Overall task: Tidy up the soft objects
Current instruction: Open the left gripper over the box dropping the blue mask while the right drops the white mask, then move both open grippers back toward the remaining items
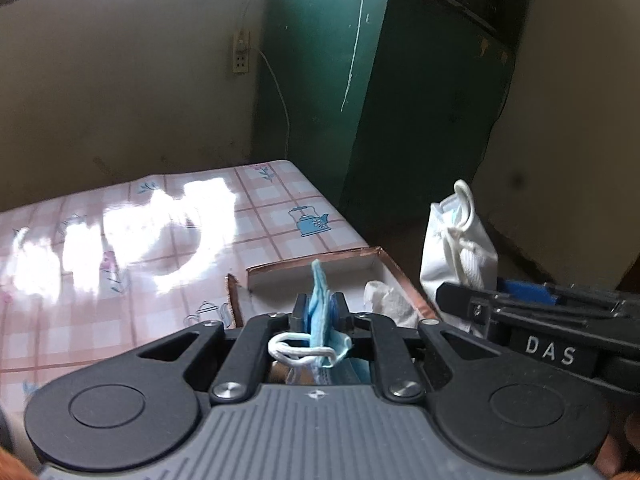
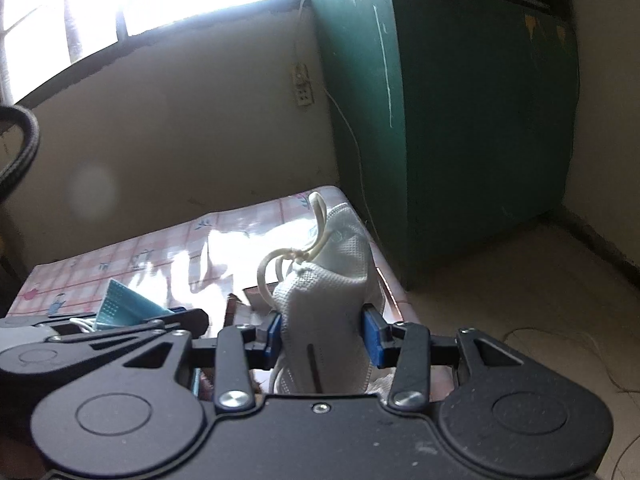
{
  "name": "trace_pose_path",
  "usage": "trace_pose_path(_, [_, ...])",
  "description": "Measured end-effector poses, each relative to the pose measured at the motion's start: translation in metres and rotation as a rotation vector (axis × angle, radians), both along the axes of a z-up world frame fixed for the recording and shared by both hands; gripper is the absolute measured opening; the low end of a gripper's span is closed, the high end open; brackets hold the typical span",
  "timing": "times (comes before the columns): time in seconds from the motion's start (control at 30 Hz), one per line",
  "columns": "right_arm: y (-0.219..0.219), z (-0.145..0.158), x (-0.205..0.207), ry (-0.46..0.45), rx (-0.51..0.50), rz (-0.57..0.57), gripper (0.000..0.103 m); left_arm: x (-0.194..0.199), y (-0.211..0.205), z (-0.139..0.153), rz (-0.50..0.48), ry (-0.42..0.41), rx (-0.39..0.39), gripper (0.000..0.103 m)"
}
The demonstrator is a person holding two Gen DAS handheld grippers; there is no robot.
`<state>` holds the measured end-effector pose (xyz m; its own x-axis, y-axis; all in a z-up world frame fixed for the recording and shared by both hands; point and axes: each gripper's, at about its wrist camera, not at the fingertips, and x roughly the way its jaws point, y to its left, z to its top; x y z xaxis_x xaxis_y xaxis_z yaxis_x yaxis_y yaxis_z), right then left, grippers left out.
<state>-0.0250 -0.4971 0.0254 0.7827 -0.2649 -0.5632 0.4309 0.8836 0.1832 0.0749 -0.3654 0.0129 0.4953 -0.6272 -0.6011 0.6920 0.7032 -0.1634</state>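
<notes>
**Q:** Between the fingers of each gripper, what is held, and where?

**A:** A blue surgical mask (image 1: 320,304), folded thin, stands upright on edge, clenched by the left gripper (image 1: 320,312). Its white ear loops (image 1: 294,350) spill back toward the camera. A thicker white respirator mask (image 2: 332,280) is grasped by the right gripper (image 2: 323,334), whose blue pads (image 2: 373,338) press its sides; its long axis runs away from the camera, ear loops at the far tip.

**Q:** Where does the container lie from them?

**A:** A shallow cardboard box (image 1: 384,258) with a white inside sits on the near right corner of a table under a pink checked oilcloth (image 1: 160,248). It lies ahead of and below the left gripper, so the blue mask appears to hang over its opening. A crumpled white cloth (image 1: 386,300) already lies inside. The right gripper sits just right of the left, its mask over the box's right edge.

**Q:** Which hand seems nearer to dropping?

**A:** Probably the left; it looks better centred over the box.
</notes>
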Motion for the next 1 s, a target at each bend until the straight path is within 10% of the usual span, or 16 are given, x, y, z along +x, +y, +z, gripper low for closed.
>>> trace_pose_path(0.23, [-0.014,-0.012,0.014,0.010,0.050,-0.022,0.055,0.022,-0.021,-0.006,0.018,0.008,-0.031,0.023])
trace_pose_path(0.3, [-0.015,-0.014,0.014,0.014,0.053,-0.019,0.061,0.021,-0.022,-0.006,0.036,-0.008,-0.024,0.054])
trace_pose_path(0.4, [-0.019,-0.018,0.009,0.010,0.084,-0.019,0.073,0.029,-0.016,-0.008,0.065,0.005,-0.028,0.070])
trace_pose_path(1.0, [0.041,0.009,-0.028,0.008,-0.051,-0.017,0.077,0.000,0.037,0.024,0.143,-0.066,0.126,0.078])
